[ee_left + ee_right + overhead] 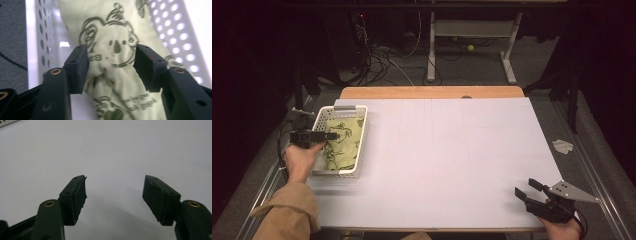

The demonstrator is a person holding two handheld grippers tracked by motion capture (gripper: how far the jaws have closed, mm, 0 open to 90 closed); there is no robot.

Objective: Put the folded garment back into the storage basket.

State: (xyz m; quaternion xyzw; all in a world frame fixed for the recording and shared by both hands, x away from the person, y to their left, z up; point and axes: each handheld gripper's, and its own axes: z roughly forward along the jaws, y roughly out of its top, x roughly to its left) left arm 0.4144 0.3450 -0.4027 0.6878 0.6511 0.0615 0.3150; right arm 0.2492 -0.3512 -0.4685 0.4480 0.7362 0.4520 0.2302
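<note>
A white perforated basket (343, 173) stands at the table's left side. In it lies a pale green cloth (344, 142) printed with dark koala drawings. My left gripper (332, 135) reaches in over the basket's left rim. In the left gripper view its jaws stand apart on either side of a raised fold of the cloth (112, 30), with the basket wall (172, 32) behind; the left gripper (111, 53) is open. My right gripper (528, 188) hovers near the table's front right corner. It is open (115, 180) over bare white surface, with nothing between its jaws.
The white table top (447, 150) stretches between the two hands. A wooden strip (432, 92) edges its far side. A crumpled grey scrap (563, 146) lies off the table's right edge. Cables (382, 65) and desk legs (431, 50) stand on the floor beyond.
</note>
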